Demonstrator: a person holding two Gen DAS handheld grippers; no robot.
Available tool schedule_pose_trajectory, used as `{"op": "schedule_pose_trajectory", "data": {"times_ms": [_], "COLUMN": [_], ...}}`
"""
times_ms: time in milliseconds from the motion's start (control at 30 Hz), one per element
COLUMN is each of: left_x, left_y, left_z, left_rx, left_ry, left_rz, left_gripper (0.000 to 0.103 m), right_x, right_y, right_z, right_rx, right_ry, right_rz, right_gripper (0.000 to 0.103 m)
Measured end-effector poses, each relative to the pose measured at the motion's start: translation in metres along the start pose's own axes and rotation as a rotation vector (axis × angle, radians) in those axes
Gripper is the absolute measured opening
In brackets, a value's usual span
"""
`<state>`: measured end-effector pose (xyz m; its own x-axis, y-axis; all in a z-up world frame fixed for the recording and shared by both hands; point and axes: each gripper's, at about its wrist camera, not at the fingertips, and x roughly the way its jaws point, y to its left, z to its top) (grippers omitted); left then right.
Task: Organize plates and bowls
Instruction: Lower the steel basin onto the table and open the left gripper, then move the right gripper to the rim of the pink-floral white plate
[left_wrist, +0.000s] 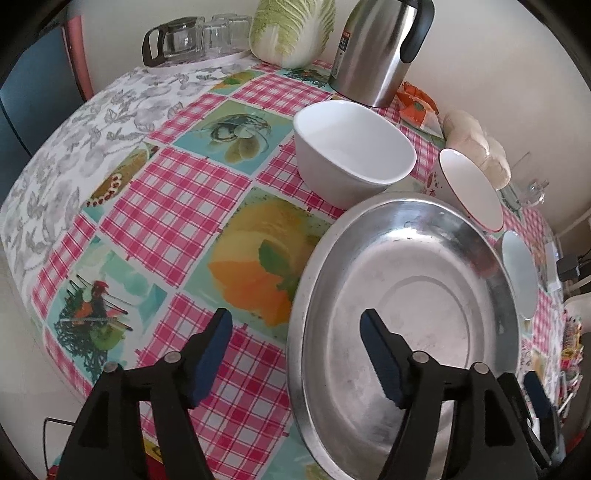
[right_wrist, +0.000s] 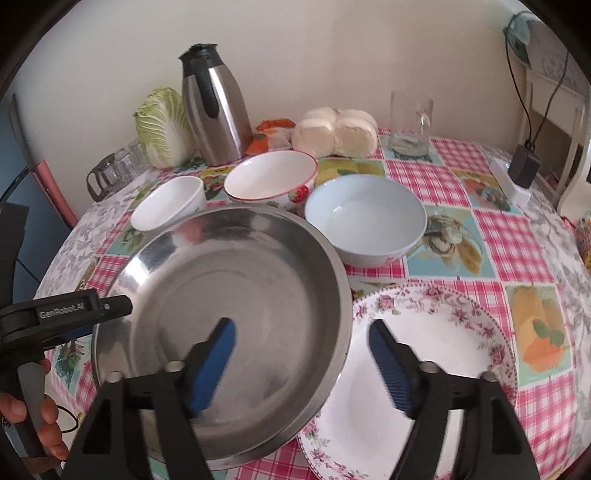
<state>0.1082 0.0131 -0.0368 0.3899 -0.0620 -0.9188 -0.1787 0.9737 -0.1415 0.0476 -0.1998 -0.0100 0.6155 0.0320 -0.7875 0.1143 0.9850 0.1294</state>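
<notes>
2 grippers straddle the steel plate (right_wrist: 221, 314) at lower centre: the left gripper (left_wrist: 295, 354) and right gripper (right_wrist: 301, 360) each stand with fingers spread over opposite rims, gripping nothing. It overlaps the floral plate (right_wrist: 443, 332) at lower right. Steel looks light, stiff and slippery; pinch its raised rim.

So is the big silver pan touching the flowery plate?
Touching. The right wrist view shows the silver pan with its right edge lying over the rim of the flowery plate, no tablecloth visible between them.
</notes>
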Motion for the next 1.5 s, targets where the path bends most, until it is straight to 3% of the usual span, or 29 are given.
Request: {"op": "schedule_pose_trajectory", "data": {"times_ms": [100,233,533,800,1200,1500], "left_x": [-0.002,-0.003,-0.007,-0.020,-0.057,-0.085], "left_y": [0.000,0.001,-0.006,-0.017,-0.033,-0.048], "left_z": [0.000,0.000,-0.001,0.000,-0.001,-0.010], "left_rx": [0.013,0.023,0.083,0.144,0.179,0.195], "left_ry": [-0.013,-0.026,-0.084,-0.160,-0.346,-0.419], "left_rz": [0.019,0.035,0.103,0.106,0.007,-0.094], "left_gripper": [0.087,0.088,0.102,0.102,0.102,0.102], "right_x": [0.000,0.000,-0.003,-0.008,-0.022,-0.036], "right_y": [0.003,0.003,-0.004,-0.008,-0.015,-0.029], "right_z": [0.000,0.000,0.001,0.003,0.007,0.008], "right_rx": [-0.016,-0.018,0.014,0.028,0.058,0.084], "right_ry": [-0.005,-0.009,-0.027,-0.050,-0.095,-0.124], "right_rz": [0.004,0.000,-0.006,-0.014,0.005,0.016], "right_gripper": [0.091,0.102,0.103,0.103,0.103,0.103]}}
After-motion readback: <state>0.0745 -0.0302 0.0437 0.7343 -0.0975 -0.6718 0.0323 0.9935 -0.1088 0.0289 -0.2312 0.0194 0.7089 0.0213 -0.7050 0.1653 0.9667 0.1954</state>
